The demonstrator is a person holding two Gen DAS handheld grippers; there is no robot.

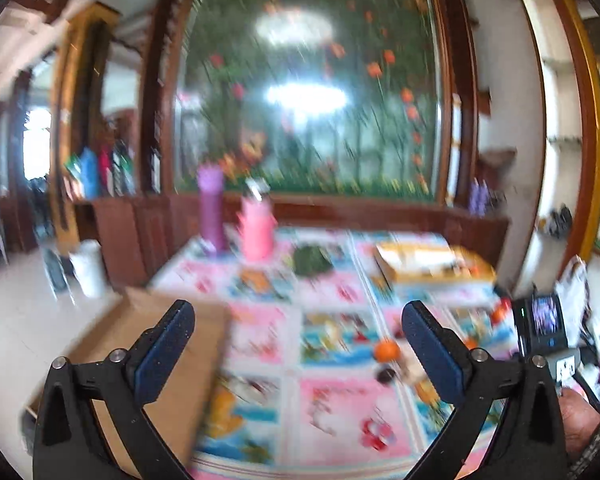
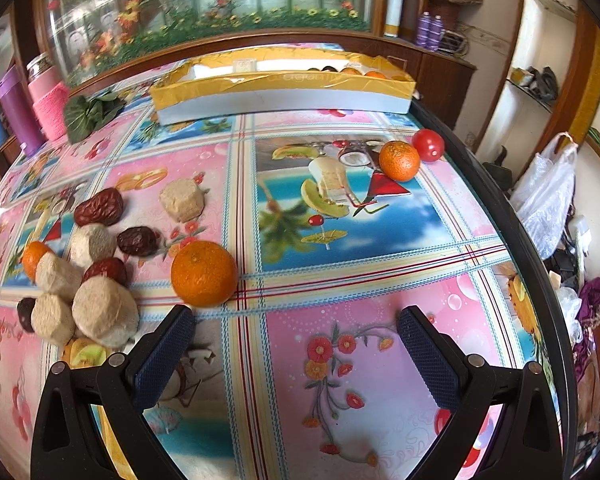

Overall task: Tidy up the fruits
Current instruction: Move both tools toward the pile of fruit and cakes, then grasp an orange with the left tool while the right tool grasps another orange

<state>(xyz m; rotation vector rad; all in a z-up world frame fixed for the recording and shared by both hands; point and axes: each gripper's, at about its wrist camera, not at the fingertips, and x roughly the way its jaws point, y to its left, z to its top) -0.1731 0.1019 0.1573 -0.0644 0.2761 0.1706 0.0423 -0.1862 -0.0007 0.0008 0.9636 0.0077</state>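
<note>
In the right wrist view my right gripper (image 2: 296, 320) is open and empty, low over the patterned tablecloth (image 2: 340, 216). An orange (image 2: 204, 273) lies just ahead of its left finger. Left of it is a pile of beige round cakes (image 2: 104, 312), red dates (image 2: 99, 207) and a small orange (image 2: 34, 258). Another orange (image 2: 399, 161) and a red tomato (image 2: 429, 145) lie far right. A long yellow box (image 2: 284, 84) at the back holds some fruit. In the blurred left wrist view my left gripper (image 1: 298, 320) is open and empty, above the table; an orange (image 1: 386, 351) shows ahead.
A pink bottle (image 2: 50, 104), a purple flask (image 2: 16, 112) and green leaves (image 2: 90, 114) stand at the back left. A brown cardboard box (image 1: 148, 360) sits by the table's left side. The table's right edge (image 2: 512, 216) drops off toward plastic bags (image 2: 548, 196).
</note>
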